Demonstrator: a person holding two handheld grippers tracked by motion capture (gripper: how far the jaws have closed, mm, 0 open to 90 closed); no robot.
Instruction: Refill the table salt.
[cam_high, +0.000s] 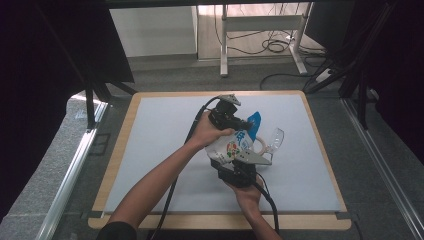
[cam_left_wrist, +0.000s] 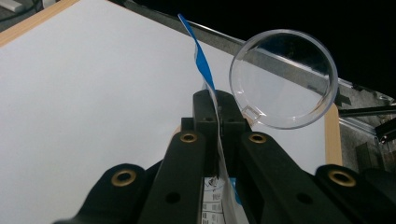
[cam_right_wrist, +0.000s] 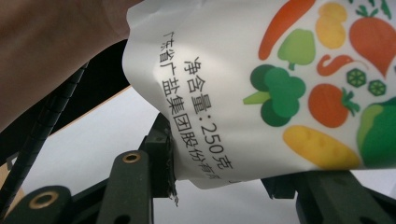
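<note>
A white bag (cam_high: 233, 146) printed with vegetables and topped with a blue edge hangs above the white mat (cam_high: 160, 145), held between both grippers. My left gripper (cam_high: 247, 123) is shut on the bag's thin blue-and-white top edge (cam_left_wrist: 201, 58); in the left gripper view the jaws (cam_left_wrist: 217, 105) pinch it flat. My right gripper (cam_high: 231, 160) comes from below and is shut on the lower end of the bag (cam_right_wrist: 280, 84), whose corner sits between its jaws (cam_right_wrist: 229, 175). A clear plastic cup (cam_high: 274, 139) rests tilted on the mat just right of the bag, its round mouth (cam_left_wrist: 285, 79) facing the left gripper.
The mat lies on a wooden-edged board (cam_high: 320, 140). Beyond the far edge stand a white desk frame (cam_high: 260, 30) and floor cables (cam_high: 272, 46). Black curtains (cam_high: 45, 60) flank both sides. A forearm (cam_right_wrist: 51, 51) shows at the upper left of the right gripper view.
</note>
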